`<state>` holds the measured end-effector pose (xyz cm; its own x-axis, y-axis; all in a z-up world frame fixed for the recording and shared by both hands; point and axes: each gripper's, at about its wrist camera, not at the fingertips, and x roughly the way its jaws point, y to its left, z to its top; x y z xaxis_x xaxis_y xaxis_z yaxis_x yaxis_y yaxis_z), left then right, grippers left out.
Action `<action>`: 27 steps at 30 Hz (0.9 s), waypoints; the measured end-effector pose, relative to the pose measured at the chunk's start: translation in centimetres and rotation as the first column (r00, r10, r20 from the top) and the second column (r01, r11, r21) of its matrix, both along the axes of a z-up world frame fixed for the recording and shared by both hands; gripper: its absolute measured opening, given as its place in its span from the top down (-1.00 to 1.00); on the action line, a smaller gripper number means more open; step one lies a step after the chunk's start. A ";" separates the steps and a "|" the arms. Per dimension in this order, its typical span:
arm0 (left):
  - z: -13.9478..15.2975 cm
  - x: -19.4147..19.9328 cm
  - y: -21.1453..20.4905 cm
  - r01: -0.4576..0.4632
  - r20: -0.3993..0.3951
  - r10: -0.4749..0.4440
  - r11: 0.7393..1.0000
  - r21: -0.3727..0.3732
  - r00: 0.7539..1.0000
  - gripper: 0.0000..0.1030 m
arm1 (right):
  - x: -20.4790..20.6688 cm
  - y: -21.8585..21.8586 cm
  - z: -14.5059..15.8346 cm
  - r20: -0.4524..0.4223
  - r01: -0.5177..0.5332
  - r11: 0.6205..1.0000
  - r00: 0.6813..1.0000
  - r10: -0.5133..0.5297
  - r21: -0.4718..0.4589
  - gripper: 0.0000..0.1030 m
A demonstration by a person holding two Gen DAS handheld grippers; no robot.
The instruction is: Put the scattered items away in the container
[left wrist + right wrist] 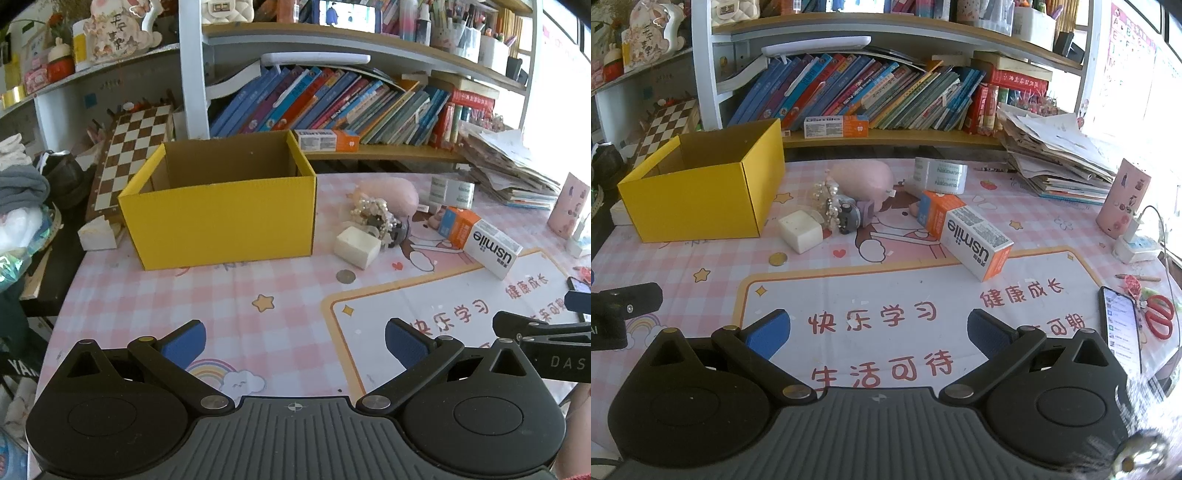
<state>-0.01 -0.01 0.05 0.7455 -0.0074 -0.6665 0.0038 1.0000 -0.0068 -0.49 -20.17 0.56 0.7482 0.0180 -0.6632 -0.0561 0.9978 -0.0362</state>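
Observation:
An open yellow cardboard box point(221, 218) point(698, 199) stands at the left of the pink desk mat and looks empty. To its right lie a white block point(357, 246) point(800, 230), a pearl hair piece point(375, 214) point(827, 206), a pink pouch point(391, 194) point(862, 179), a coin point(345, 276) point(777, 259), a usmile carton point(480, 242) point(964, 230) and a tape roll point(452, 192) point(940, 175). My left gripper point(295, 345) is open and empty, well short of the box. My right gripper point(879, 332) is open and empty, near the mat's front.
A bookshelf with leaning books point(871, 92) runs behind the desk. A paper stack point(1056, 155) and pink tumbler point(1123, 195) stand at the right. A phone point(1121, 325), red scissors point(1160, 319) and a charger point(1136, 247) lie at the right edge. A chessboard point(129, 155) leans behind the box.

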 end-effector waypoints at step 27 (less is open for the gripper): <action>-0.1 0.0 -0.2 0.010 -0.028 -0.011 1.000 -0.019 1.000 -1.00 | -0.4 -0.4 0.1 -0.001 0.005 1.000 1.000 -0.005 0.002 -1.00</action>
